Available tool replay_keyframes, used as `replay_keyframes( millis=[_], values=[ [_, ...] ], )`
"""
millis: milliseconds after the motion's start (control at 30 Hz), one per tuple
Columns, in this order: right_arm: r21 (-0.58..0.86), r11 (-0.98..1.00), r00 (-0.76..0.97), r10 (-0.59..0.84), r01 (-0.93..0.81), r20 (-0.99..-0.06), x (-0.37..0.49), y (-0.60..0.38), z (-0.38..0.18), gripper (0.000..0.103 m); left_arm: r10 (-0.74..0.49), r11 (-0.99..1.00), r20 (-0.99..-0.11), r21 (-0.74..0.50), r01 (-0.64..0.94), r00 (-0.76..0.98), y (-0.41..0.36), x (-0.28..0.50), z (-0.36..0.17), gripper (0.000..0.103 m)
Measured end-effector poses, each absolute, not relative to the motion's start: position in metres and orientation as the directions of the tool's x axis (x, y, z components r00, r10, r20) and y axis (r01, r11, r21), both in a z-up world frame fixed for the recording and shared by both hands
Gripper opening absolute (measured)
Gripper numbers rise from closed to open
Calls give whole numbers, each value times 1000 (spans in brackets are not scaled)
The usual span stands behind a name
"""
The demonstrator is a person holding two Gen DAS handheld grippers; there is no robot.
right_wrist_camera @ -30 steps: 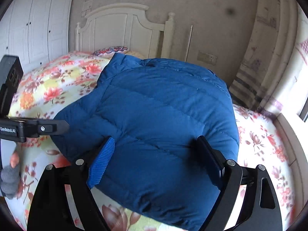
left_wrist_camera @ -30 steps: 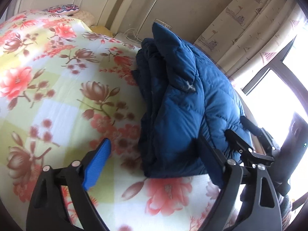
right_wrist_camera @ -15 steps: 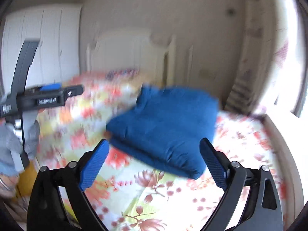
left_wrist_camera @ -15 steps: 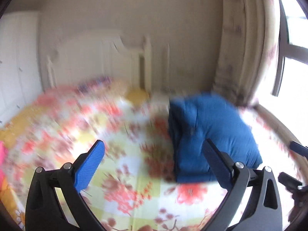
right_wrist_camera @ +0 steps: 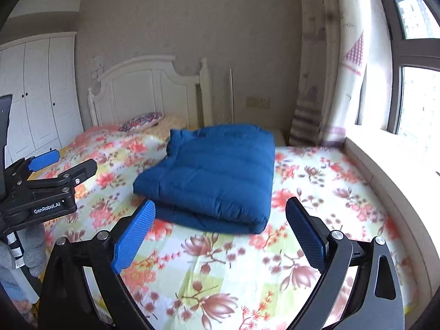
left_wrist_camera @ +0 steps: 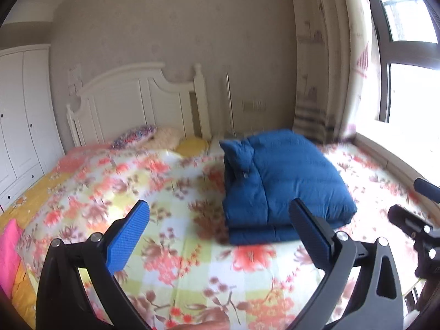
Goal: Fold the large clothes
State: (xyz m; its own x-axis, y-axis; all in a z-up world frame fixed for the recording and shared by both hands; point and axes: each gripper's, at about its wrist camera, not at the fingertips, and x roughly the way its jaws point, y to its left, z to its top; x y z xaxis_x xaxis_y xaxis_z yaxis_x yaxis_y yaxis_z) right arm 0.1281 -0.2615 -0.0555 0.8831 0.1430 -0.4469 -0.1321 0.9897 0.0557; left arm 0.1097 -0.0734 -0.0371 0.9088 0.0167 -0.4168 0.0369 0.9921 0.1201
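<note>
A blue puffer jacket (left_wrist_camera: 280, 181) lies folded in a thick stack on the floral bedspread (left_wrist_camera: 170, 220); it also shows in the right wrist view (right_wrist_camera: 217, 173). My left gripper (left_wrist_camera: 220, 220) is open and empty, held back above the bed, short of the jacket's near edge. My right gripper (right_wrist_camera: 220, 222) is open and empty, also held back from the jacket. The left gripper (right_wrist_camera: 52, 170) shows at the left of the right wrist view, and part of the right gripper (left_wrist_camera: 412, 220) at the right of the left wrist view.
A white headboard (left_wrist_camera: 137, 104) and pillows (left_wrist_camera: 137, 137) stand at the far end. White wardrobe doors (right_wrist_camera: 35, 96) are at the left. A curtain (right_wrist_camera: 330, 82) and window sill (right_wrist_camera: 385, 151) run along the right. A pink item (left_wrist_camera: 8, 250) lies at the bed's left edge.
Both grippers have pulled back and up from the jacket, which lay close between the fingers a second ago. The jacket stays folded on the bed.
</note>
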Motion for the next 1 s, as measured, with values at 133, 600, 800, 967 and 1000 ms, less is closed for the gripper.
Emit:
replay_keyframes(
  millis=[133, 600, 800, 967, 1000],
  values=[
    [42, 989, 880, 148, -145, -451, 128, -253, -61, 92, 20, 992, -444, 123, 39, 896, -74, 115, -50, 101],
    [36, 989, 883, 147, -147, -445, 127, -249, -60, 92, 14, 993, -454, 113, 42, 891, -71, 112, -54, 101],
    [39, 988, 881, 150, -148, -449, 128, -247, -61, 92, 18, 993, -460, 112, 37, 888, -69, 113, -56, 101],
    [41, 988, 880, 148, -146, -452, 129, -247, -62, 92, 20, 993, -465, 112, 37, 885, -68, 114, -57, 101],
    [42, 989, 880, 148, -145, -451, 129, -246, -62, 92, 20, 993, -466, 113, 37, 885, -68, 114, -58, 101]
  ],
)
